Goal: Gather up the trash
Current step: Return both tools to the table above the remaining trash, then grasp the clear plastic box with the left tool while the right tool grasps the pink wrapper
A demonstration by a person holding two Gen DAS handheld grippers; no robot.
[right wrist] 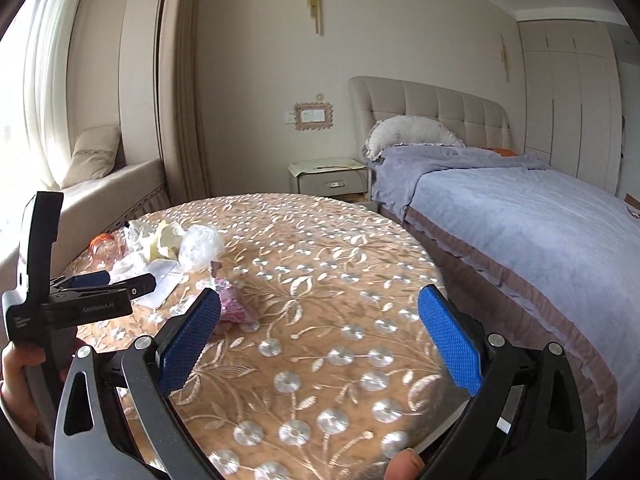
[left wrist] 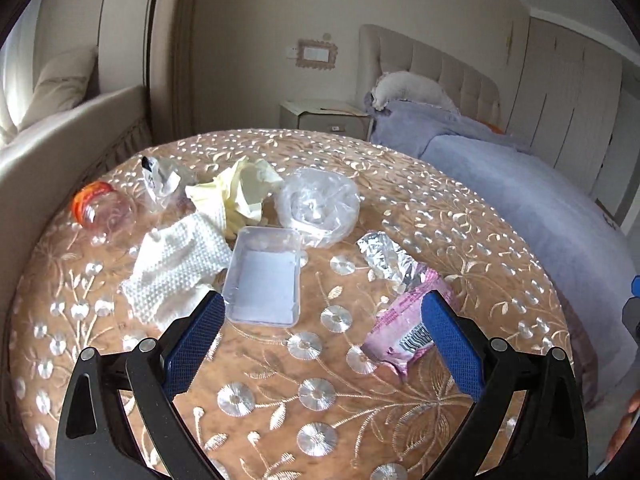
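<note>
Trash lies on a round table with an embroidered tan cloth. In the left wrist view: a clear plastic tray, a white paper towel, yellow crumpled paper, a clear plastic bag, a foil wrapper, a pink snack wrapper, a crumpled white wrapper and an orange-capped bottle. My left gripper is open, low over the cloth between the tray and the pink wrapper. My right gripper is open and empty over the table, right of the pink wrapper.
A bed with a lilac cover stands right of the table. A bedside cabinet is behind it. A window seat with a cushion is at the left. The left gripper's body shows in the right wrist view.
</note>
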